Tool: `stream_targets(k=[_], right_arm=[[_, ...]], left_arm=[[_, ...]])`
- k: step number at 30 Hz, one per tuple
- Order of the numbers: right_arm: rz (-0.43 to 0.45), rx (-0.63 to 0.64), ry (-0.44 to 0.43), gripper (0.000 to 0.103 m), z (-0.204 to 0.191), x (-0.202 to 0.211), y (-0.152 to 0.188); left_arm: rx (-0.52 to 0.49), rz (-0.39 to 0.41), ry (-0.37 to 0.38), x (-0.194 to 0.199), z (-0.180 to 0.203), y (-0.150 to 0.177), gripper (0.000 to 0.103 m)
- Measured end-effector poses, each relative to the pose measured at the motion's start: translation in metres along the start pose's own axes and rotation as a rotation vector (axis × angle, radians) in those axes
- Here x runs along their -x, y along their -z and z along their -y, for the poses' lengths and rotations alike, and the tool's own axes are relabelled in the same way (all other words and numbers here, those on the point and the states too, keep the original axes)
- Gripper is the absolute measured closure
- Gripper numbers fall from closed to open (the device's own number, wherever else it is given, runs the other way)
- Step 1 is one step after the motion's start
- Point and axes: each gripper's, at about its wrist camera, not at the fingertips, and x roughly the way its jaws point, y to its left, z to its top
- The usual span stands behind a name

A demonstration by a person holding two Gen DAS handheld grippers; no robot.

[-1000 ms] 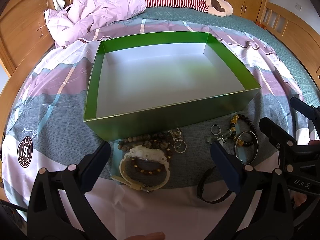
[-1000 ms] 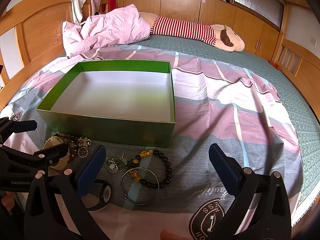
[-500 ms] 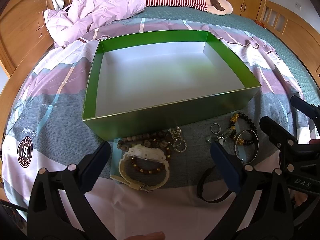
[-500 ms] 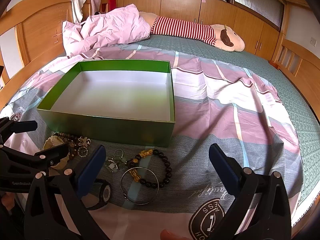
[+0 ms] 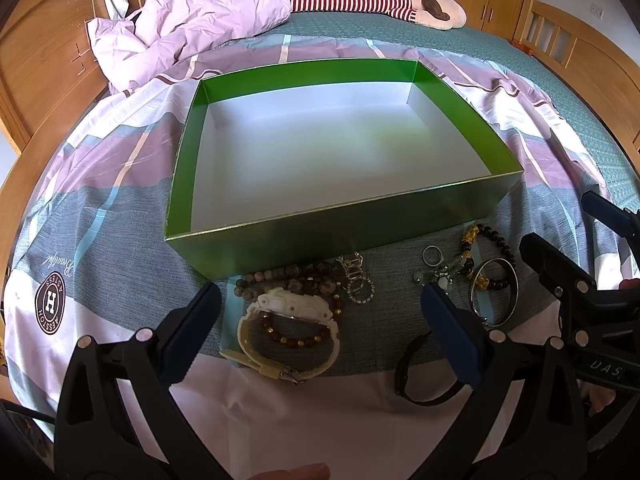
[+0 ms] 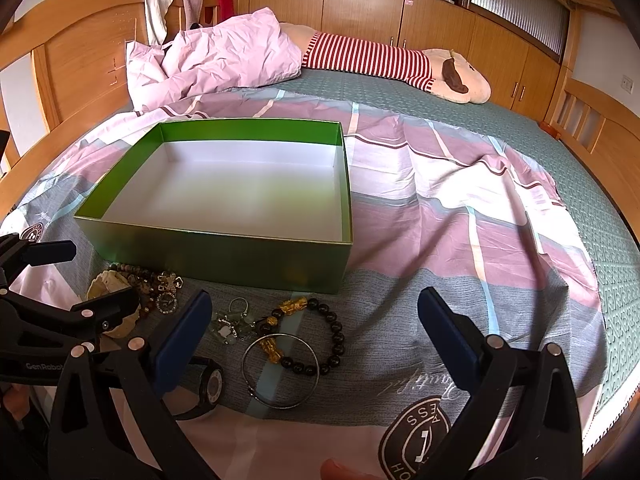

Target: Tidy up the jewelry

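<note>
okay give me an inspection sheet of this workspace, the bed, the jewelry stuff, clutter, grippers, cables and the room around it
Surface: bed sheet, pink, white and grey blocks, wrinkled.
Job's things: green box open, nothing inside. In front of it lie the white watch ringing a brown bead bracelet, black bead bracelet, silver bangle, black watch, small ring.
Clutter: crumpled pink duvet, striped plush toy.
Grippers: left hand-held gripper open, empty; right hand-held gripper open, empty.
Cables: nothing seen.
Surroundings: wooden bed frame, wooden cabinets.
</note>
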Motion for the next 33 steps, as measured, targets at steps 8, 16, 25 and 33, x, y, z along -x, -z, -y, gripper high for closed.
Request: stream_targets(k=[8,16,25,33], right_arm=[[0.0,0.0,0.0,0.003,-0.0003,0.0,0.0],[0.001,0.0,0.0,0.003,-0.0004,-0.0002,-0.0001],[0.0,0.001,0.0,0.003,-0.0018,-0.0006,0.0005],[0.003,0.002,0.0,0.003,-0.0034,-0.0004,0.0019]], left_arm=[[-0.001,-0.002,-0.002,-0.0002,0.0002,0.0006,0.004],[-0.001,-0.004,-0.001,-0.0008,0.0003,0.0022,0.004],[-0.003,-0.009,-0.003,-0.0012,0.0005,0.0023,0.004],[-0.005,-0.012,-0.007,-0.0038,0.0012,0.0039,0.004]])
